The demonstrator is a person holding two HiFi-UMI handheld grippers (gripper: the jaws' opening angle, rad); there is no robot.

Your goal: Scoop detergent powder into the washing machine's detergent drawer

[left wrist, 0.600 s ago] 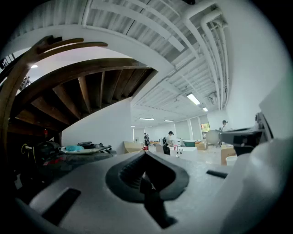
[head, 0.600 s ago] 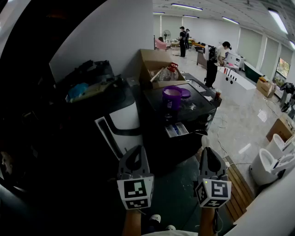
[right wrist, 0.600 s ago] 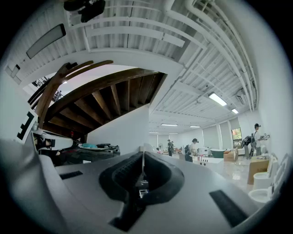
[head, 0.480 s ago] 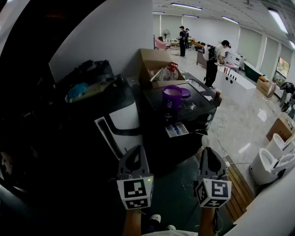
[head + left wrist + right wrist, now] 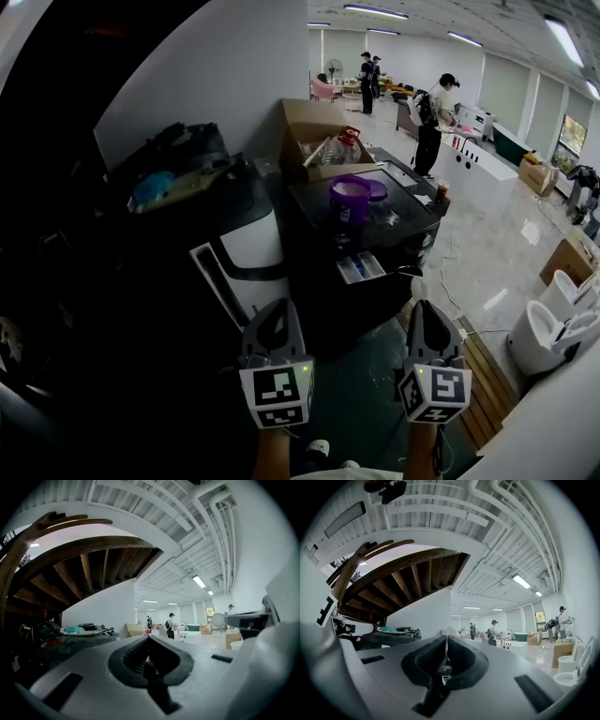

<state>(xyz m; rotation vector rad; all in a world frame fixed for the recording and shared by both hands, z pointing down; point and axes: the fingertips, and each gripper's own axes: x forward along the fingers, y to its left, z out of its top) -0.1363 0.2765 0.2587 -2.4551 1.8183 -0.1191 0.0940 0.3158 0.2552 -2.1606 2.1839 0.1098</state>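
Plainly, left gripper (image 5: pixel 148 637) and right gripper (image 5: pixel 446 640) fingers together, empty

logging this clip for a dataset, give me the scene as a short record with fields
left tool: shut, empty, held low short of the washer
right tool: shut, empty, held low beside the left
washer: dark, ahead of both tools
drawer: pulled out at the front, compartments showing
tub: purple, open, on the washer top
lid: purple, lying next to the tub
box: cardboard, behind the washer
task state: not begun, neither tool touches anything
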